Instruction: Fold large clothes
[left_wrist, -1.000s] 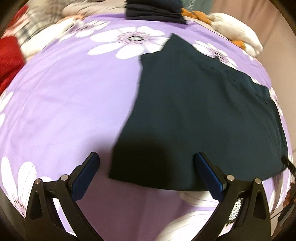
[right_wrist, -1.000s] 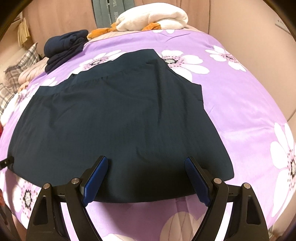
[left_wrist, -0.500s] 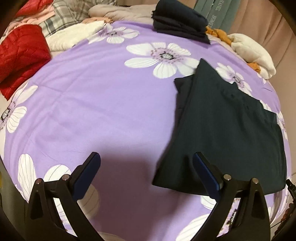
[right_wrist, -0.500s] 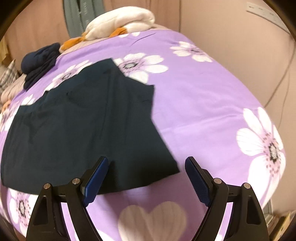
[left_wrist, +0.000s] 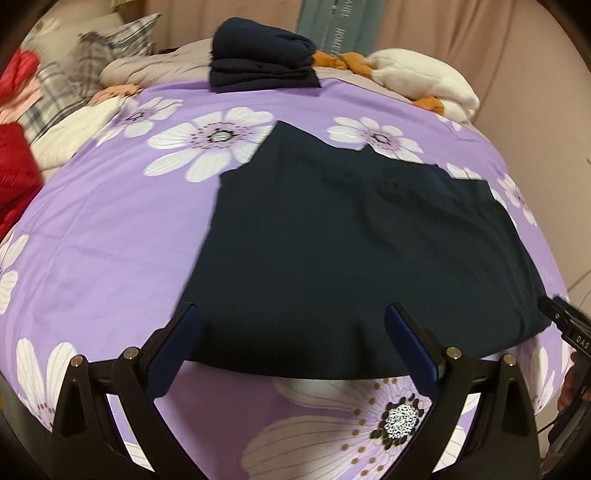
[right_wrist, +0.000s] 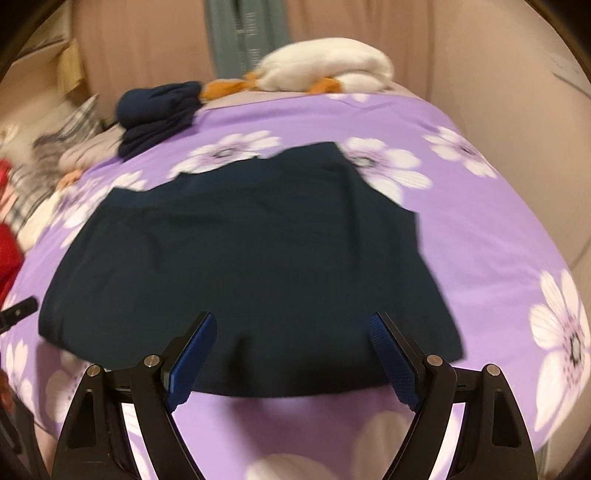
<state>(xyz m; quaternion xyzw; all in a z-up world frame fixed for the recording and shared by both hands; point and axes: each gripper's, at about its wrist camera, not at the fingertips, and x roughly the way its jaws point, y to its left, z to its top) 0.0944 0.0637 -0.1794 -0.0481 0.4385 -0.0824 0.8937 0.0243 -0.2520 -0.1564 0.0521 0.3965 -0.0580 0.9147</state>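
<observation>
Lying flat on the purple flowered bedspread (left_wrist: 110, 229), the dark navy garment (left_wrist: 354, 251) spreads out ahead of both sets of jaws. The left gripper (left_wrist: 293, 343) hovers over the garment's near hem with its jaws spread wide; the cloth shows in the gap between the two blue pads (left_wrist: 173, 347), but neither pad presses on it. The right gripper (right_wrist: 291, 354) hangs the same way over the near hem in its own view, jaws spread wide and nothing pinched, the dark cloth filling the space between and beyond its fingers (right_wrist: 391, 358).

From the left gripper, the garment reaches from just beside the left pad across to the far right, where a black tip of the other gripper shows at the cloth's right corner. From the right gripper, the garment runs well off to the left, and a black tip shows at its left corner.

Beyond the jaws, past the far edge of the garment, a folded dark navy stack (left_wrist: 262, 62) sits at the head of the bed. To the right of that stack lies a white bundle (left_wrist: 424, 81) with orange cloth (left_wrist: 343, 61) against it. Far left of the left jaws are plaid fabric (left_wrist: 59, 88) and something red (left_wrist: 14, 173).
</observation>
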